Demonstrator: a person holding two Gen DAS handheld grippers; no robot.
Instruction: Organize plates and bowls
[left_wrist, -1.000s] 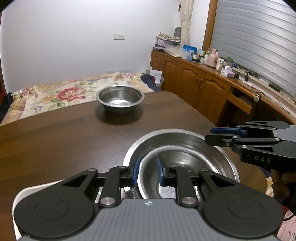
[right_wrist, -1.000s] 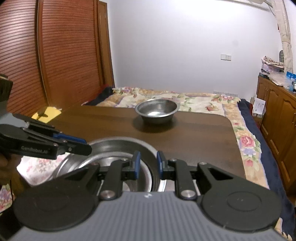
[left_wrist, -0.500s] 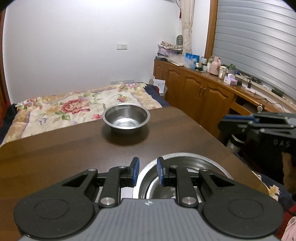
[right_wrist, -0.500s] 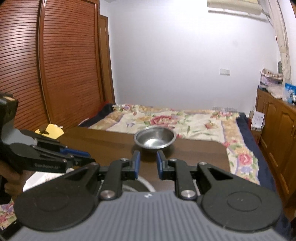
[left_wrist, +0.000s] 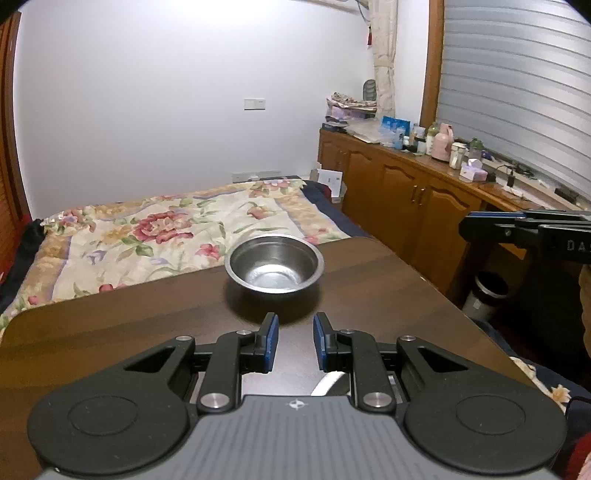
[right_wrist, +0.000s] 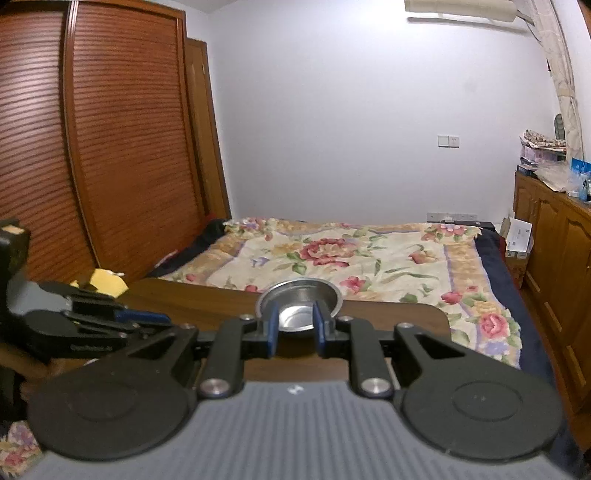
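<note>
A small steel bowl (left_wrist: 274, 267) stands upright and empty near the far edge of the dark wooden table (left_wrist: 110, 332). My left gripper (left_wrist: 295, 343) hovers above the table, short of that bowl, open with nothing between its blue pads. A shiny sliver of a steel rim (left_wrist: 328, 382) shows beneath it. The right gripper (left_wrist: 467, 226) floats at the right, side-on. In the right wrist view my right gripper (right_wrist: 295, 328) is open and empty, high above the table (right_wrist: 388, 317), and the small bowl (right_wrist: 299, 302) shows far off between its fingers. The left gripper (right_wrist: 162, 319) is at the left.
A bed with a floral cover (left_wrist: 166, 229) lies just beyond the table's far edge. Wooden cabinets (left_wrist: 406, 195) topped with bottles and boxes line the right wall, with a bin (left_wrist: 484, 295) below. Slatted wardrobe doors (right_wrist: 92, 147) stand on the left.
Both grippers have risen and pulled back from the large nested steel bowls, which have slipped out of view beneath them. The small bowl has not moved.
</note>
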